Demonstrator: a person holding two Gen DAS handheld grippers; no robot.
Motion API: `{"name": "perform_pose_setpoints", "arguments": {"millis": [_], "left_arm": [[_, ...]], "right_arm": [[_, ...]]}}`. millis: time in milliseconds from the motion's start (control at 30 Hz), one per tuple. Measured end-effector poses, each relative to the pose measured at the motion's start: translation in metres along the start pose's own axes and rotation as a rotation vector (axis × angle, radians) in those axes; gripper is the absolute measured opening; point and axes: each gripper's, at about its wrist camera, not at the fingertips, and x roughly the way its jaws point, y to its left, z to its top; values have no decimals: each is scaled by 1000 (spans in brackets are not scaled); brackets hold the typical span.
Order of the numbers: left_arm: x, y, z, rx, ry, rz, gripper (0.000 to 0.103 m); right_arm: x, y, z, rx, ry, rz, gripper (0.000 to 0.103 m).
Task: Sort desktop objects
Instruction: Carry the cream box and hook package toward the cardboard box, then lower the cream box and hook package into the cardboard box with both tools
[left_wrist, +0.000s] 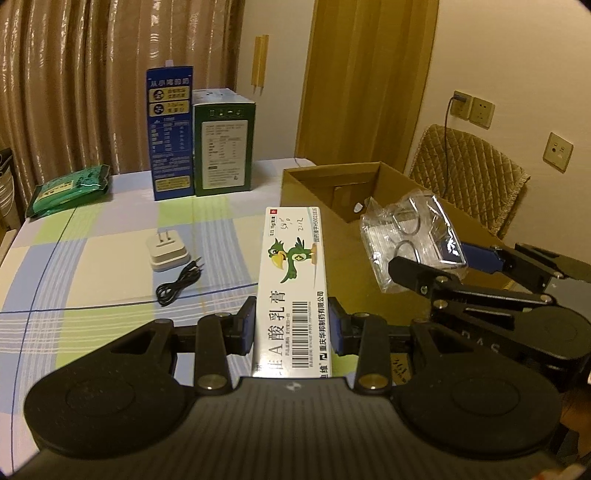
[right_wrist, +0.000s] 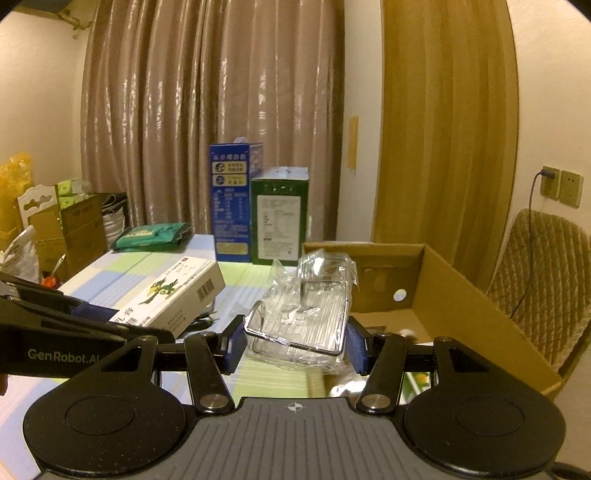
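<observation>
- Ointment carton (left_wrist: 291, 291), white with a green parrot print: is being held lengthwise in the left claw (left_wrist: 291, 325), blue pads pressed on both long sides, raised off the bench (left_wrist: 92, 266).
- Clear plastic packet (right_wrist: 303, 314) with wire-framed contents: is being gripped by the right claw (right_wrist: 295, 345), pads closed on its two sides, just beside the cardboard box (right_wrist: 461, 295).
- Cardboard box: is being shown open-topped at the right edge of the bench; a few small items are lying on its floor, too small to be told; a round hole is seen in its far wall.
- White plug adapter (left_wrist: 166, 251) and coiled black cable (left_wrist: 179, 282): are lying together on the checked cloth, left of the held carton.
- Blue carton (left_wrist: 171, 133) and green carton (left_wrist: 225, 144): are standing upright, touching, at the far edge before the curtain (left_wrist: 92, 74).
- Green pouch (left_wrist: 68, 190): is lying at the far left corner.
- Quilted chair (left_wrist: 472, 170): is standing behind the box by the wall.
- Open cloth is being left between the cable and the near left edge.
</observation>
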Motion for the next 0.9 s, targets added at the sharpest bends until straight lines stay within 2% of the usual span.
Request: {"name": "perform_pose_setpoints", "arguments": {"millis": [900], "left_arm": [[5,-33,9,35,-3,-52,33]], "right_arm": [[-11,-27,9,11,-22,-53,52]]}}
